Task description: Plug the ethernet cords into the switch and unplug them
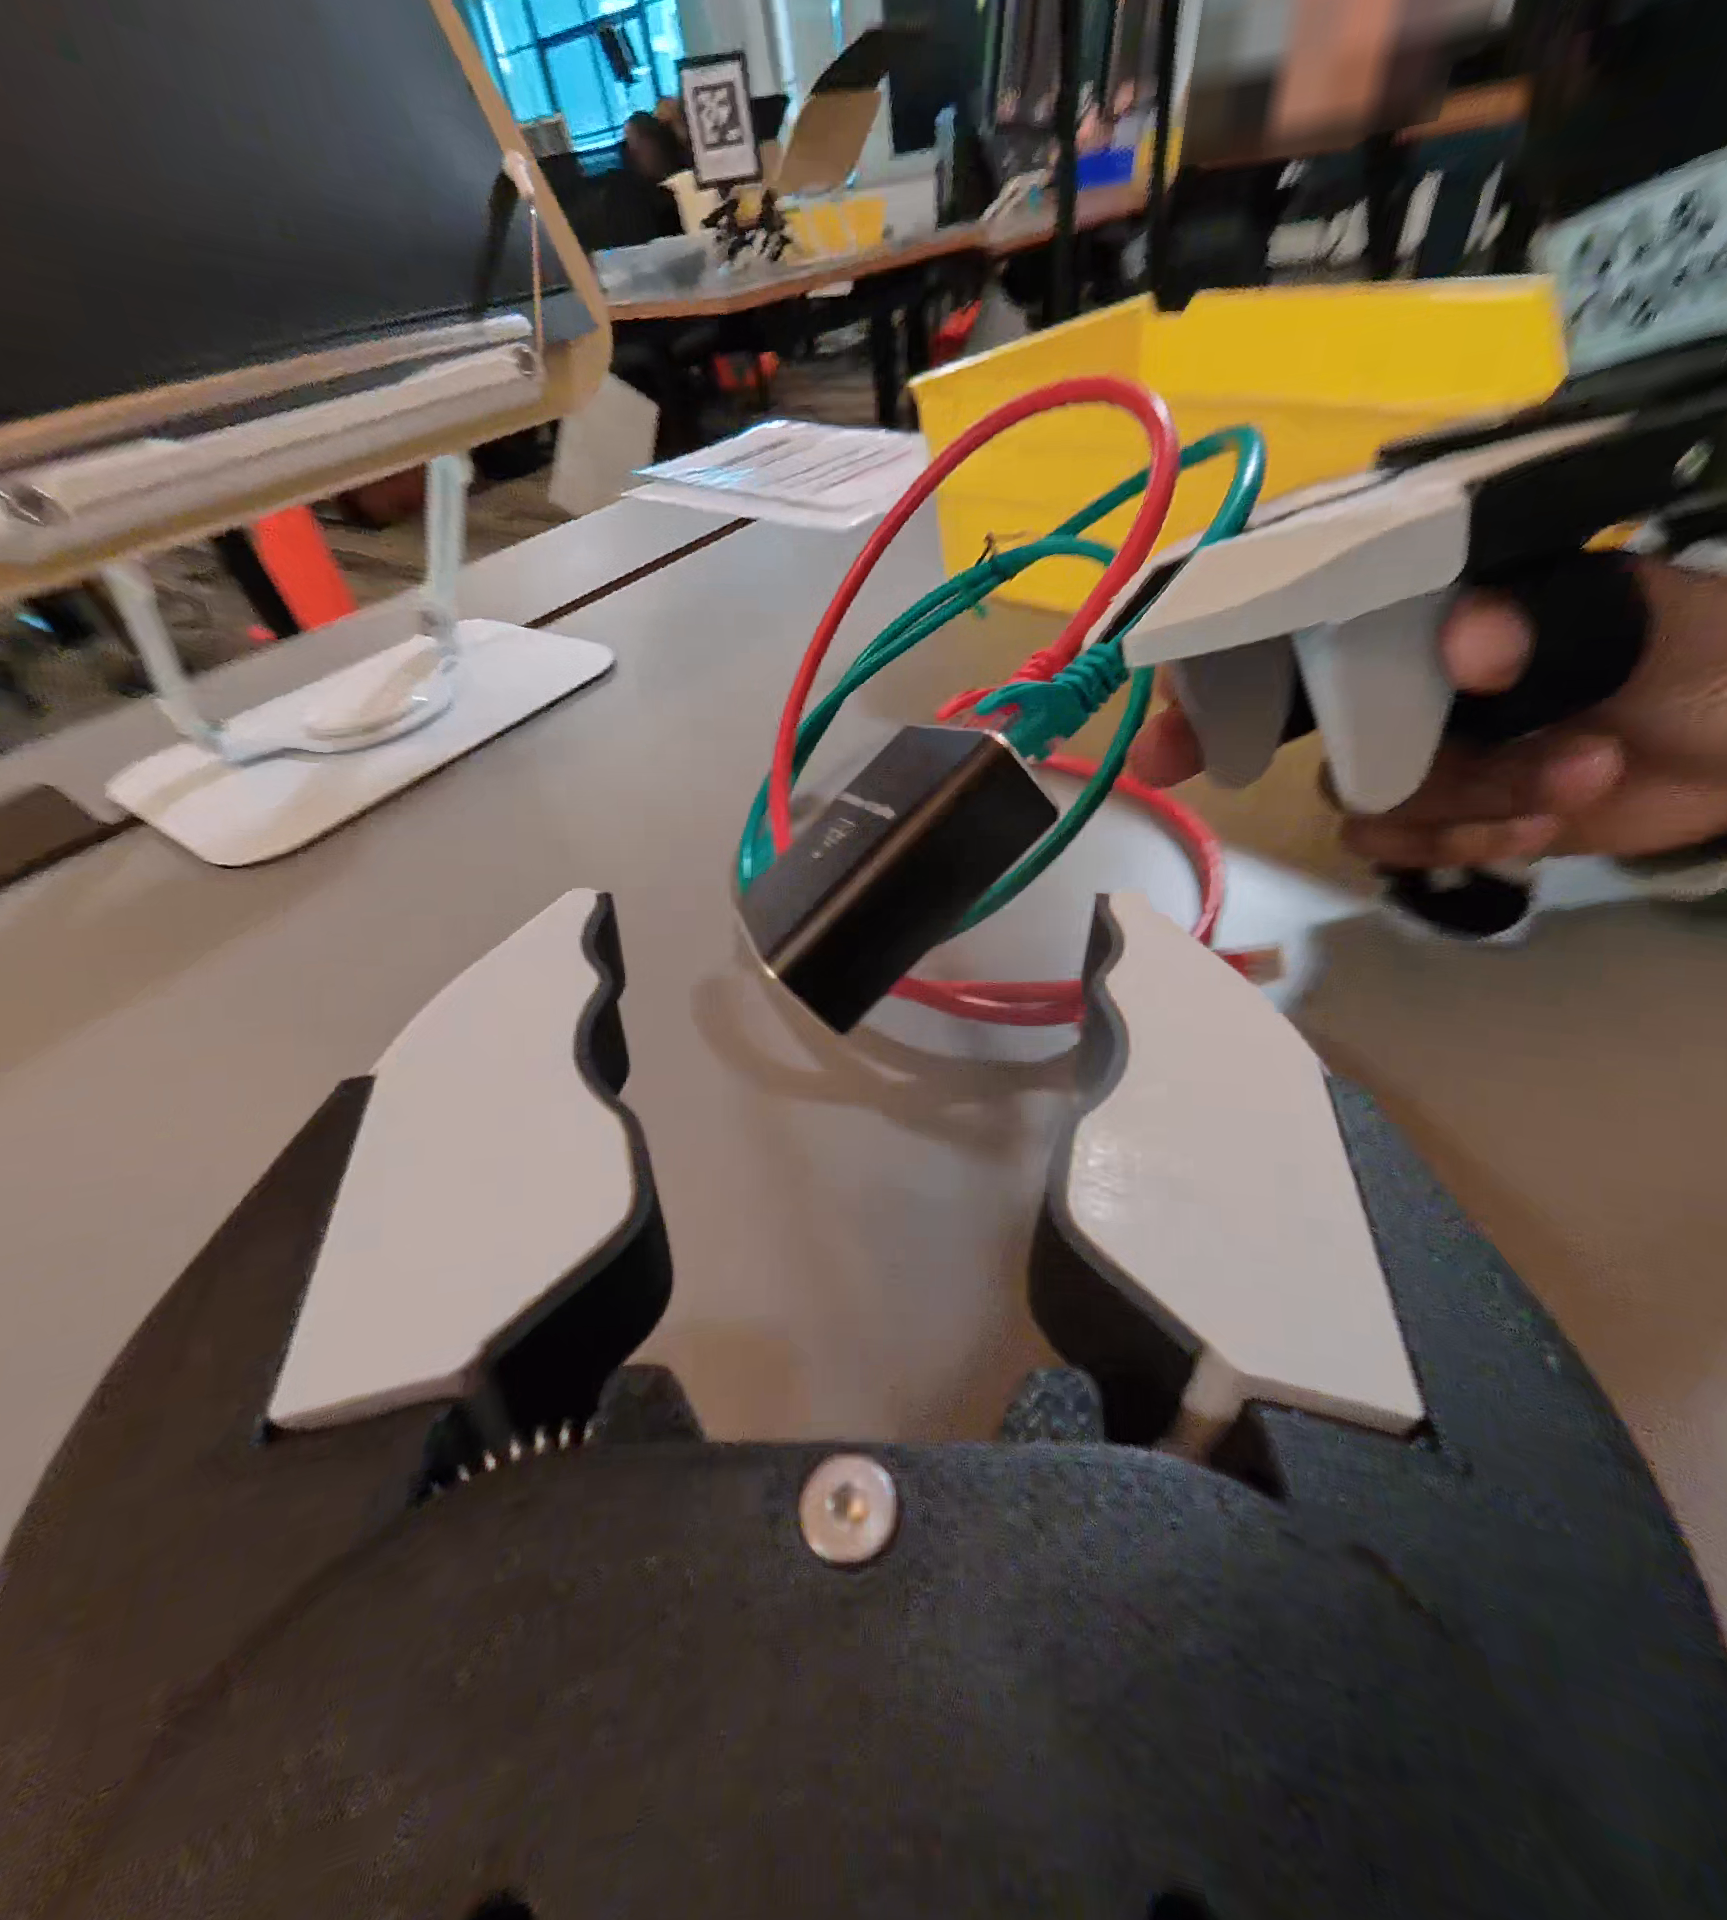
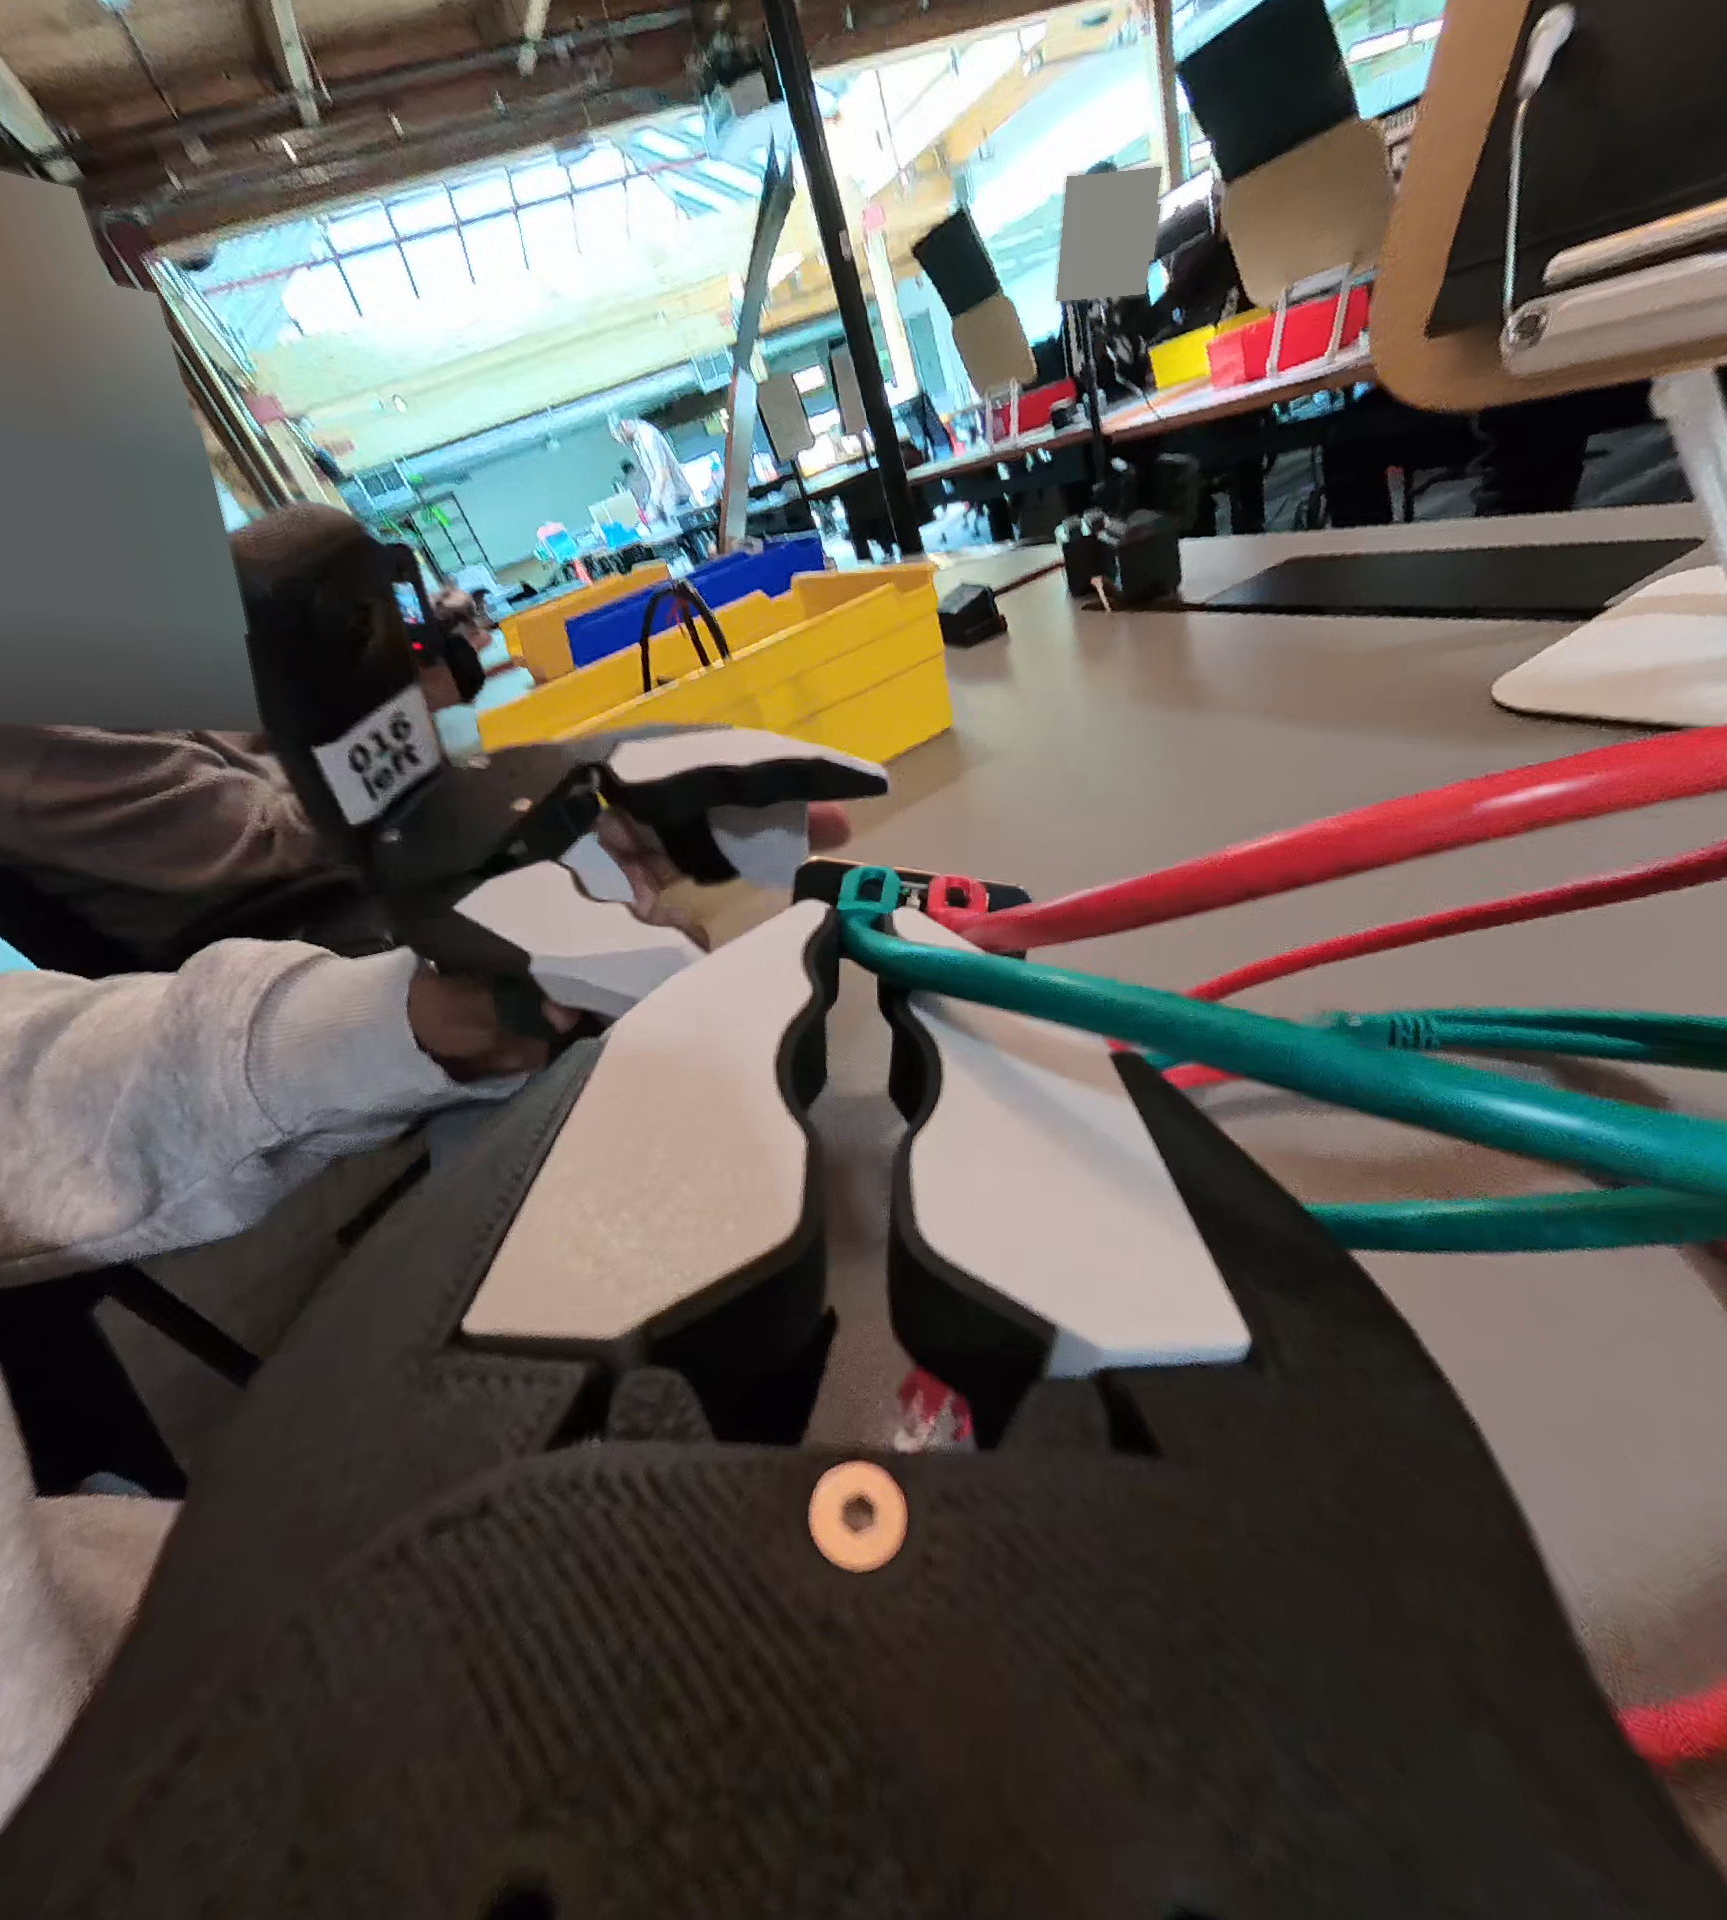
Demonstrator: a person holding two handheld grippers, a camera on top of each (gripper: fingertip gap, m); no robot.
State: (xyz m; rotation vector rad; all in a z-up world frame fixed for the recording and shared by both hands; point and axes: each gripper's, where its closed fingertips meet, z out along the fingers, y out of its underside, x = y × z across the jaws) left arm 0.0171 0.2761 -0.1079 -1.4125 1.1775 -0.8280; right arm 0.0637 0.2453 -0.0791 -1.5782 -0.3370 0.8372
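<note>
One switch (image 1: pixel 895 873), two plugged cords: one red (image 1: pixel 984 457), one green (image 1: pixel 1223 488).

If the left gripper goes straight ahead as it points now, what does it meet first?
Probably the small black rectangular switch, hanging tilted off the grey table from the cords in the right gripper. The left gripper is open and empty; depth is uncertain.
</note>
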